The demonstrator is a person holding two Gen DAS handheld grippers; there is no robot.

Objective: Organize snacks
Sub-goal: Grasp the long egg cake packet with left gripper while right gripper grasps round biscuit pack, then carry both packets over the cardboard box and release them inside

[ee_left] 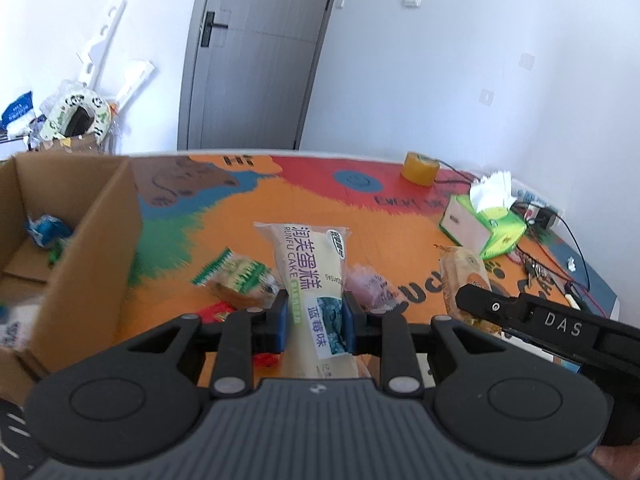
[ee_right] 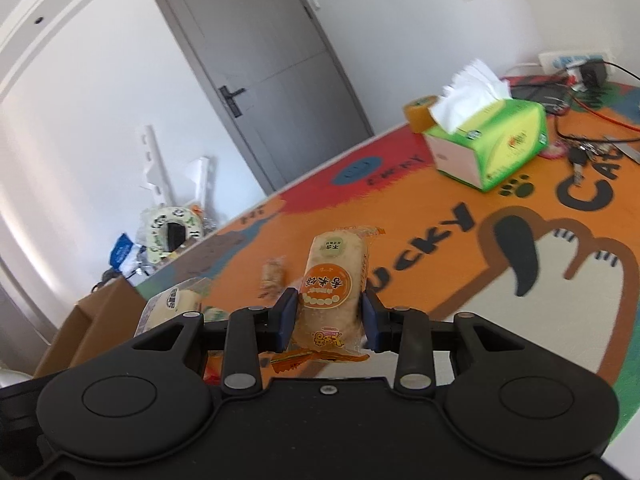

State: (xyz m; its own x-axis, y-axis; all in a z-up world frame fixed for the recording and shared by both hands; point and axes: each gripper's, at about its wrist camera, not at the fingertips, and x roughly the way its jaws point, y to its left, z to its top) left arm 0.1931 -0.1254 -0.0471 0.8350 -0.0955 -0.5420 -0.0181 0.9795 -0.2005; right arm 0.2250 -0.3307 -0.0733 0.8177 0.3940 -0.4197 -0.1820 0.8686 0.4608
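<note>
We held a snack in each gripper at this moment. In the left wrist view, our left gripper (ee_left: 315,326) sat at the centre bottom of the frame, its blue fingers (ee_left: 282,322) pinching the lower end of the blueberry cake packet (ee_left: 310,276); the packet's top end stood out past the fingers toward the middle of the frame. We judged a grip at one end suited the long, soft wrapper, leaving most of it free to go first into the cardboard box (ee_left: 80,236), which stood open at the left edge with a blue-wrapped snack (ee_left: 46,230) already inside.

In the right wrist view, our right gripper (ee_right: 330,320) was likewise at centre bottom, its fingers (ee_right: 288,316) closed on the sides of the orange rice cracker packet (ee_right: 334,284), the crimped tail of the wrapper hanging below them. The same packet appeared at the right of the left view, behind the black arm of the other tool.

Loose snacks lay on the colourful desk (ee_left: 392,232) just above the left fingers: a green-and-white packet (ee_left: 238,276) to the left and a pinkish one (ee_left: 370,284) to the right. The tissue box (ee_left: 486,222) and the tape roll (ee_left: 420,168) sat toward the upper right, well apart from the snacks. We judged the sorting to be partly done, with both held packets likely bound for the box.
</note>
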